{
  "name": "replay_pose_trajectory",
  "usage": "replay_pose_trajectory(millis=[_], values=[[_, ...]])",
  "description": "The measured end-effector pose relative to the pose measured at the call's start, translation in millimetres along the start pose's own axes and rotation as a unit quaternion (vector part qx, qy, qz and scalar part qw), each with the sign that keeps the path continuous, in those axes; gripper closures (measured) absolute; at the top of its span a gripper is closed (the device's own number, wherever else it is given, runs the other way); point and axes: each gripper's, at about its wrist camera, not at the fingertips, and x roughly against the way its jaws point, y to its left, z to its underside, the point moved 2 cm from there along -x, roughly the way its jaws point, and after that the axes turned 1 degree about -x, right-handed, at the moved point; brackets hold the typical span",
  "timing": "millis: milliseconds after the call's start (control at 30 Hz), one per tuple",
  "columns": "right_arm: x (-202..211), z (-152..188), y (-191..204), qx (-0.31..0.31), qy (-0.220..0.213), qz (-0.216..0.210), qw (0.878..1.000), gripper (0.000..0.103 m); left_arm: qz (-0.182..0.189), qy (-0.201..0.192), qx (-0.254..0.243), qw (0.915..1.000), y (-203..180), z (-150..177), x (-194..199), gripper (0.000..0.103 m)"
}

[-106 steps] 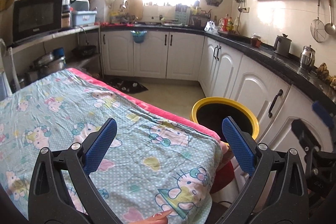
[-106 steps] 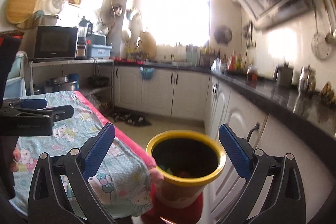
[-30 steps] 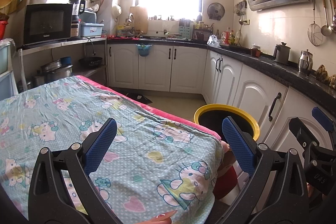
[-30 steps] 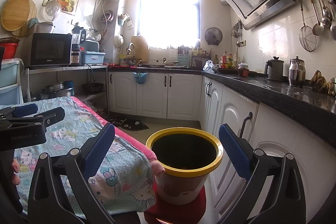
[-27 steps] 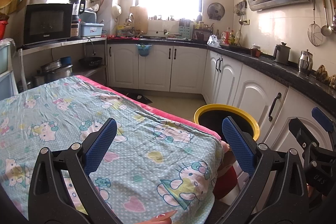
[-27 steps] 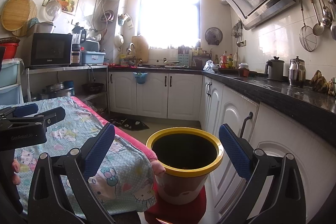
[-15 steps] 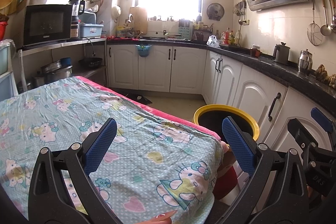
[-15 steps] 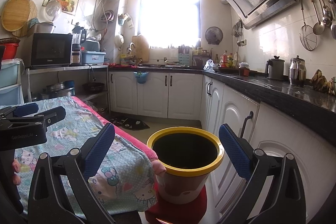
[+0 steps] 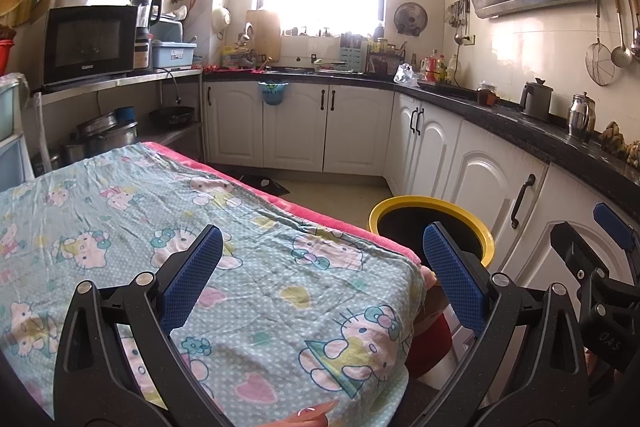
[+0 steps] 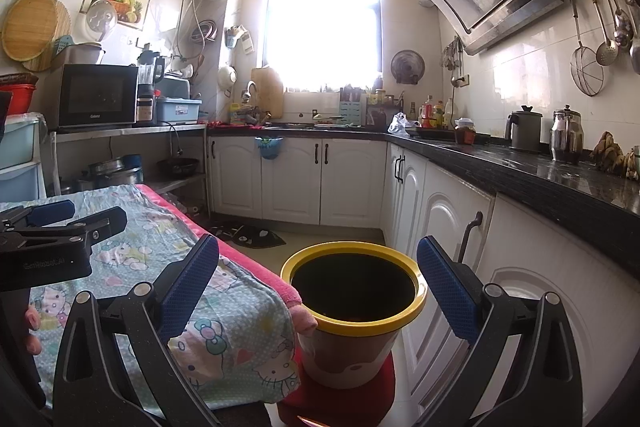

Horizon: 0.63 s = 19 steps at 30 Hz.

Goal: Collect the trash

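Left gripper (image 9: pixel 320 267): jaws wide apart, nothing between them; it hovered over the lower centre of the frame, above the tablecloth.
Right gripper (image 10: pixel 318 273): jaws wide apart and empty; held level over the bin at lower centre.
Trash bin (image 10: pixel 354 287): yellow-rimmed, dark inside, standing on a red stool (image 10: pixel 340 397) just beside the table's corner; in the left wrist view it sat right of centre (image 9: pixel 434 217).
Trash: none visible on the table; the bin's contents were too dark to make out.
Tablecloth (image 9: pixel 120 211): cartoon-cat print over a pink underlayer, bare across all that showed.
Change over 3.5 s: the right wrist view had levelled from a downward look into the bin to a view across the kitchen; the left view also rose slightly.
Change over last second: almost none; both grippers held steady.
Meaning for task: judged, a drop had been finished and both claws pulled back; with no litter in sight, collection looked complete or nearly so.
Person: fingertips (image 10: pixel 34 319) at the left edge.
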Motion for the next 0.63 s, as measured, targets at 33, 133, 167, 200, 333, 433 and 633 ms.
replay_pose_trajectory(millis=[33,133,167,200,333,433,633], values=[[0.1,0.0,0.2,0.0,0.0,0.0,1.0,0.006,0.0,0.001,0.001,1.0,0.1,0.2,-0.2,0.011],[0.4,-0.6,0.8,-0.001,-0.003,-0.001,1.0,0.006,-0.002,0.002,0.001,1.0,0.4,-0.2,-1.2,0.011],[0.2,-1.5,1.7,-0.005,-0.002,-0.002,1.0,0.006,-0.008,0.005,0.001,1.0,1.1,-1.1,-2.1,0.011],[-0.1,-3.0,1.2,-0.008,-0.002,-0.006,1.0,0.006,-0.011,0.009,0.003,0.9999,0.4,-0.1,-2.2,0.011],[2.3,-15.4,14.8,0.008,-0.018,-0.023,1.0,0.006,-0.031,0.014,0.02,0.9992,11.3,-1.8,5.1,0.011],[-0.8,-28.6,37.6,0.022,-0.02,-0.068,0.997,0.006,-0.073,0.025,0.059,0.9952,51.7,-9.4,17.2,0.011],[-28.3,-49.7,166.5,0.038,0.066,-0.325,0.943,0.006,-0.241,0.046,0.145,0.9586,179.3,-4.8,73.2,0.011]])
